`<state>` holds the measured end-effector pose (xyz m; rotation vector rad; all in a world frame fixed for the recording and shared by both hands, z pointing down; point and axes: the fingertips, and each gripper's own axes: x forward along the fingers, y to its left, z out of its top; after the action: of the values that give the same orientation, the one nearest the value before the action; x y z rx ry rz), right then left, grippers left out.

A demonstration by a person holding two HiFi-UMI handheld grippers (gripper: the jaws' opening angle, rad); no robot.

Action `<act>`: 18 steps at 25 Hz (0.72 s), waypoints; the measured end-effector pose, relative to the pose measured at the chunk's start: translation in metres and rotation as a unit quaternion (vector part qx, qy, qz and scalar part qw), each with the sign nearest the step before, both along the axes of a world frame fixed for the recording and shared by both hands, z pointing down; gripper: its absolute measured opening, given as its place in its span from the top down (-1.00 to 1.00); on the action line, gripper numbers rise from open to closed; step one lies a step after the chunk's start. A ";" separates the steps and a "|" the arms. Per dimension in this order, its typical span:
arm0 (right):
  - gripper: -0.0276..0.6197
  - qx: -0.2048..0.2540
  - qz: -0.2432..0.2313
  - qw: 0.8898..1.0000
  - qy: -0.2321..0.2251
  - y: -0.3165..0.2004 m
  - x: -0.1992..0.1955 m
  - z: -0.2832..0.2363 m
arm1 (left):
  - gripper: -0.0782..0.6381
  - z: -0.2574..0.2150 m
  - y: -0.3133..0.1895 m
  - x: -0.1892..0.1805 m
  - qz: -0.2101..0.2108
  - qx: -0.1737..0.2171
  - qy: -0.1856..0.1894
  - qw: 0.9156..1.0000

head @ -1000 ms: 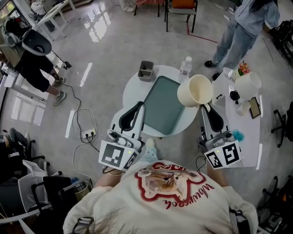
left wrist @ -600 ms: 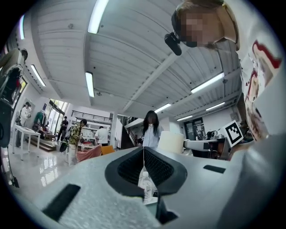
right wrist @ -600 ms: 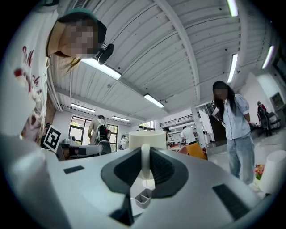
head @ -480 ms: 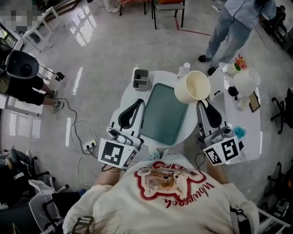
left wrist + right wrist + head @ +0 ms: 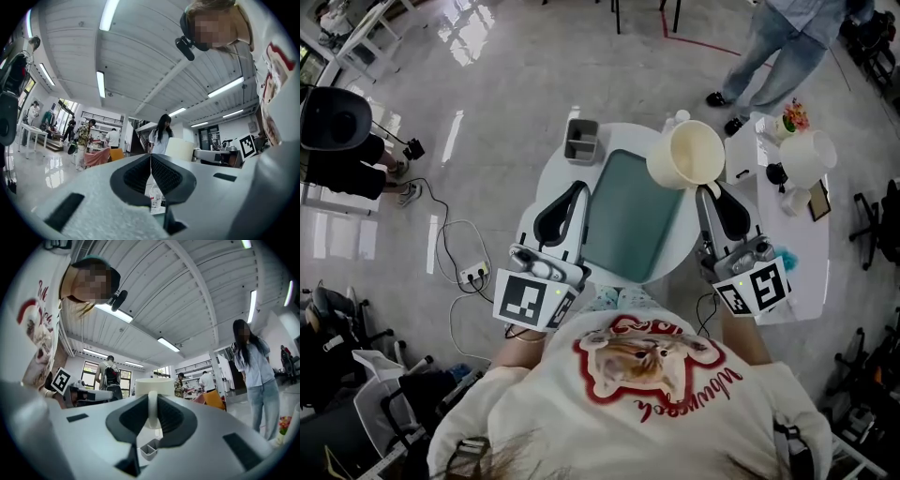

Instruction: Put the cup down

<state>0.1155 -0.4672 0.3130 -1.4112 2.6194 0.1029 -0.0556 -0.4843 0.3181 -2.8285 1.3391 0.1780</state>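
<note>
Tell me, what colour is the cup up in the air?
Cream, a pale yellowish white all over. The cup shows best in the head view.

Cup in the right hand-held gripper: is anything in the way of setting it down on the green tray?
Nothing visible. The cup hangs from the right hand-held gripper over the far right corner of the tray, which is bare. A grey bin and a bottle stand beyond its far edge.

Left gripper (image 5: 577, 187) jaws together (right gripper (image 5: 702, 188) gripping)
</note>
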 end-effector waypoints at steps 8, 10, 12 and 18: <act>0.73 -0.012 -0.013 1.000 0.015 -0.008 -0.006 0.022 | 0.73 0.015 0.008 0.007 -0.002 -0.020 -0.001 1.000; 0.73 -0.020 -0.013 1.000 0.015 -0.011 -0.007 0.033 | 0.73 0.019 0.009 0.006 -0.006 -0.027 0.000 1.000; 0.73 -0.025 -0.016 0.999 0.018 -0.014 -0.009 0.044 | 0.73 0.024 0.008 0.003 -0.012 -0.031 -0.001 0.999; 0.73 -0.043 -0.038 0.998 0.037 -0.026 -0.025 0.082 | 0.73 0.031 0.006 -0.002 -0.021 -0.032 -0.008 0.999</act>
<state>0.0906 -0.4933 0.3946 -1.3564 2.7649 0.0350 -0.0572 -0.4780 0.3488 -2.8433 1.4236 0.1133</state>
